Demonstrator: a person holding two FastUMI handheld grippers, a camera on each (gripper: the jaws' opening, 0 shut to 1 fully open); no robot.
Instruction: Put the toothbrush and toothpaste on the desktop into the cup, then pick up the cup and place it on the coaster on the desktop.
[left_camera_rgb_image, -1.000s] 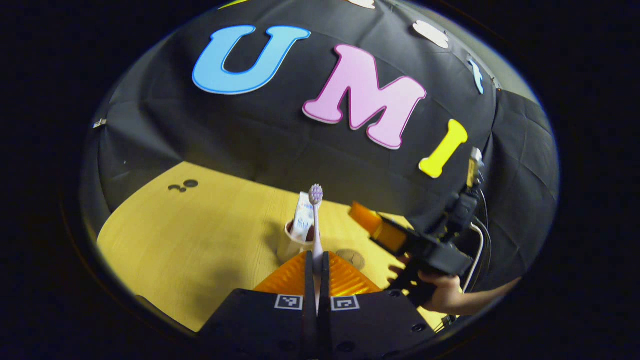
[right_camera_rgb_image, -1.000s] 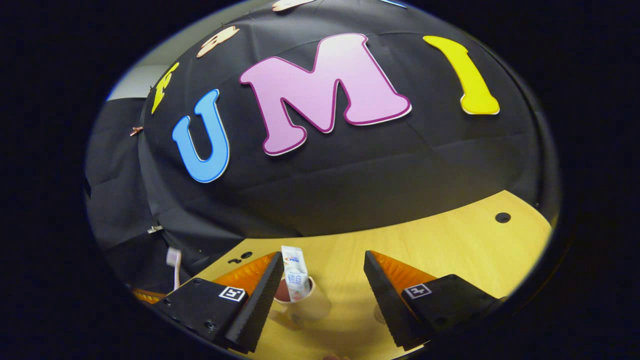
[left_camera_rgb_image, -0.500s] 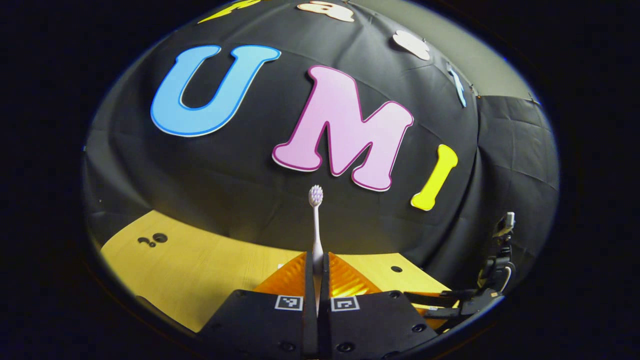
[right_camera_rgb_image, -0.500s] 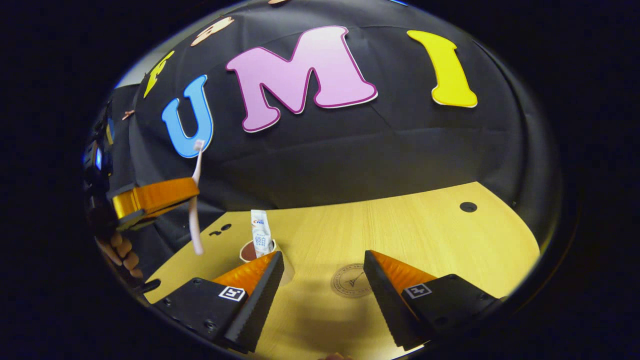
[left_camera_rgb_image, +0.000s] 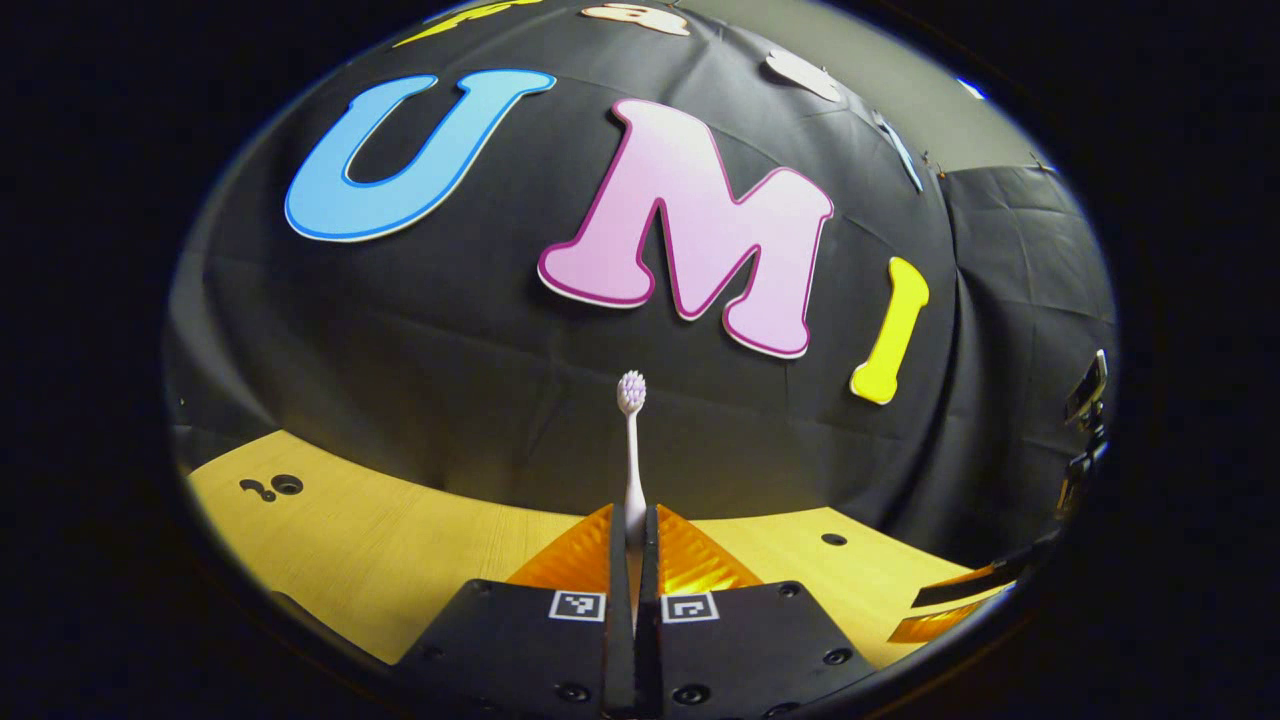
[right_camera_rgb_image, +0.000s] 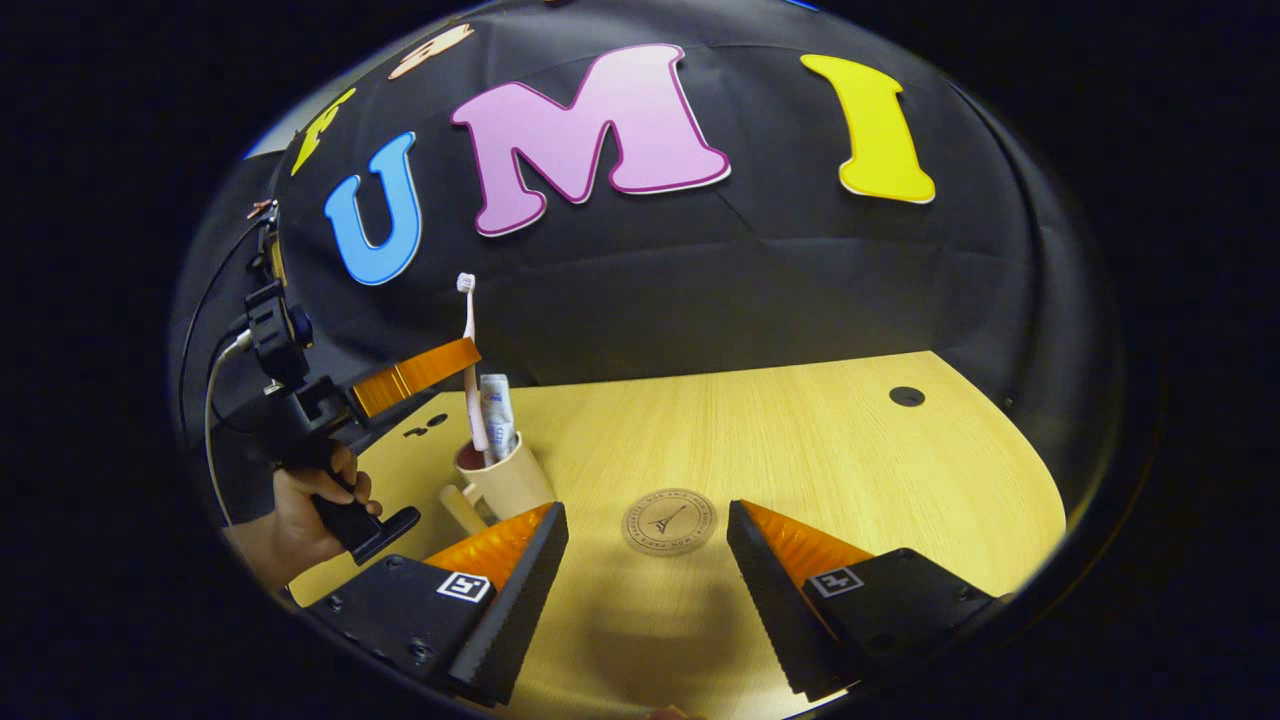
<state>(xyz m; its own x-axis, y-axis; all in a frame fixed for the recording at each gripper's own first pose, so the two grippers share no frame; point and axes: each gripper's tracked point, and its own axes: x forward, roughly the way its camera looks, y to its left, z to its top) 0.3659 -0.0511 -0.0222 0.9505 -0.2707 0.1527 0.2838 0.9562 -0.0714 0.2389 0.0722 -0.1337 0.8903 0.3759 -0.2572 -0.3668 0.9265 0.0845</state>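
Note:
My left gripper (left_camera_rgb_image: 633, 522) is shut on a white toothbrush (left_camera_rgb_image: 631, 430), which stands upright with its bristled head on top. In the right gripper view that gripper (right_camera_rgb_image: 455, 358) holds the toothbrush (right_camera_rgb_image: 468, 340) over a beige cup (right_camera_rgb_image: 505, 480). The brush's lower end reaches the cup's mouth. A white toothpaste tube (right_camera_rgb_image: 497, 412) stands in the cup. A round coaster (right_camera_rgb_image: 669, 521) lies on the wooden desktop (right_camera_rgb_image: 850, 470) to the right of the cup. My right gripper (right_camera_rgb_image: 645, 565) is open above the desk, nothing between its fingers, with the coaster just ahead.
A hand (right_camera_rgb_image: 300, 505) grips the left gripper's handle at the desk's left edge. Small round holes (right_camera_rgb_image: 907, 396) mark the desktop. The right gripper's fingers (left_camera_rgb_image: 960, 605) show at the far right of the left gripper view.
The left gripper carried the toothbrush in over the cup, lowering its end to the mouth. The right gripper backed off from the cup and stayed open.

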